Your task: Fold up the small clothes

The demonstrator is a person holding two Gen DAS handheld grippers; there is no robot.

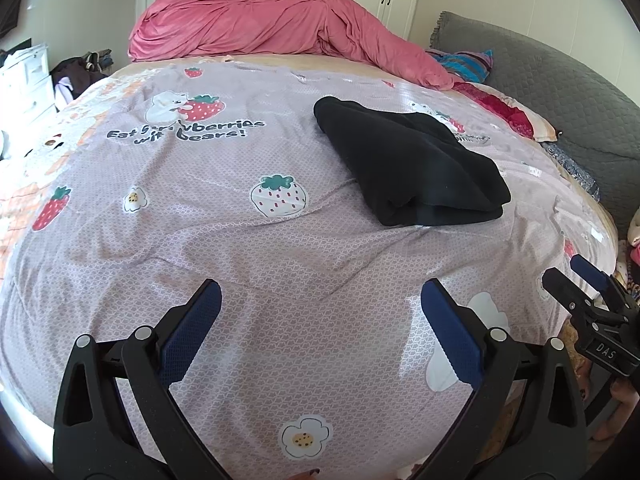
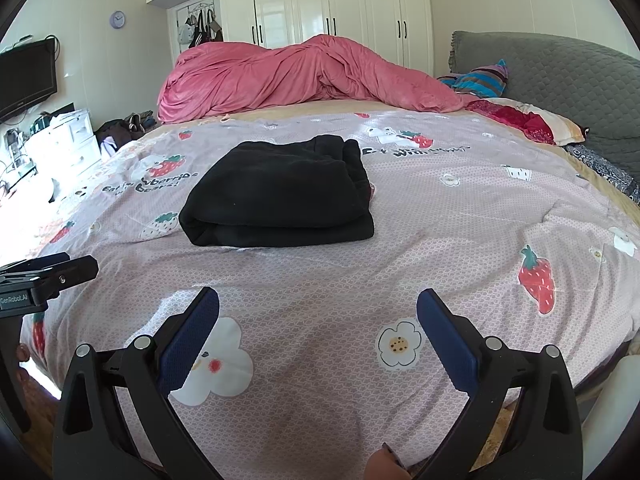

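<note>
You've got both grippers pulled back to the near edge of the bed, and both are empty: the left gripper [image 1: 320, 320] has its 2 blue pads spread wide with nothing but bedspread [image 1: 248, 264] between them, and the right gripper [image 2: 318, 324] is just as wide and holds nothing. That reads to me like a hands-off pause, either to check a finished fold or to line up 1 more.

The black garment [image 2: 280, 196] sits on the bedspread well ahead of your right gripper, between you and the pink duvet [image 2: 288, 76] heaped at the far side. It looks folded already: at least 2 thick layers show along its near edge, stacked fairly square. From your left gripper it lies ahead and off to the right [image 1: 408, 164].

Its long axis, seen from the right wrist, runs roughly from you toward the pink duvet, angling slightly right. The rolled fold faces you and the looser, bunched end points toward the duvet. That far end looks a bit lumpy, so if you do another fold, I'd judge that's where it needs tidying.
</note>
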